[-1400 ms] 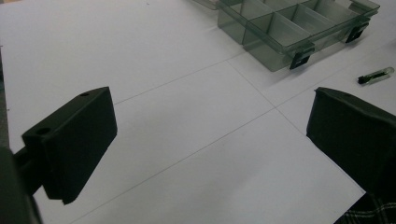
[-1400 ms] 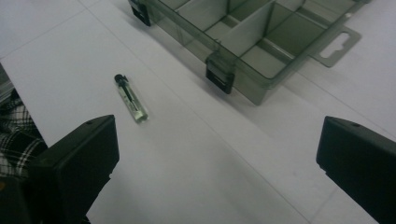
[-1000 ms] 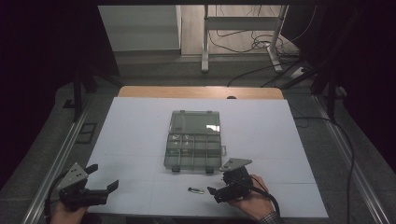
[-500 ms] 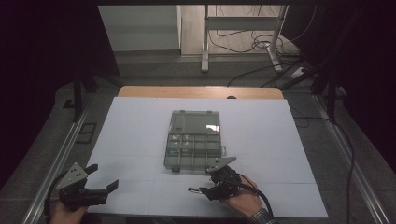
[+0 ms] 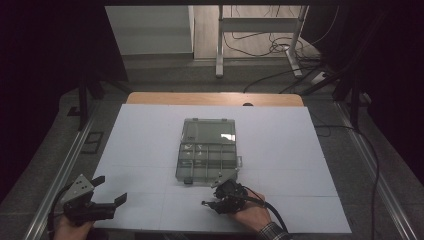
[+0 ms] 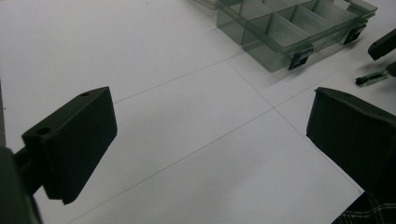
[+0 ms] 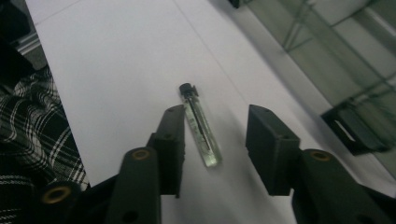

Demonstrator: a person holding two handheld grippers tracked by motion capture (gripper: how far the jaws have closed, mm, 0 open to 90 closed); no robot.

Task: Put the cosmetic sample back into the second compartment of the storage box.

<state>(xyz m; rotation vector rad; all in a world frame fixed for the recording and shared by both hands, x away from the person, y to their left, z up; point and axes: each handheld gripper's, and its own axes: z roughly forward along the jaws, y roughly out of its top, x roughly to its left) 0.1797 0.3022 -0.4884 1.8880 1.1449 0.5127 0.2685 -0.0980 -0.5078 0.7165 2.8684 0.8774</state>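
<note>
A small glass vial (image 7: 201,128) with a black cap lies flat on the white table (image 5: 150,140), in front of a clear compartment box (image 5: 207,157) whose lid is folded back. My right gripper (image 7: 218,122) is lowered over the vial, one jaw on each side. Its jaws have just been closing; the vial lies close to the left one, with a clear gap to the right one. From above, the right gripper (image 5: 214,200) sits by the box's near right corner, the vial's cap end (image 5: 204,203) poking out. My left gripper (image 5: 111,189) rests open at the near left, nothing between its jaws.
The left gripper view (image 6: 210,135) looks across bare table to the box (image 6: 289,28), the vial (image 6: 371,77) and a right gripper jaw (image 6: 383,44). Box latches (image 7: 355,130) lie just right of the right gripper. A plaid sleeve (image 7: 28,121) is at the left.
The right gripper moved left and slightly down onto the vial, and its jaws narrowed around it. The left gripper stayed put.
</note>
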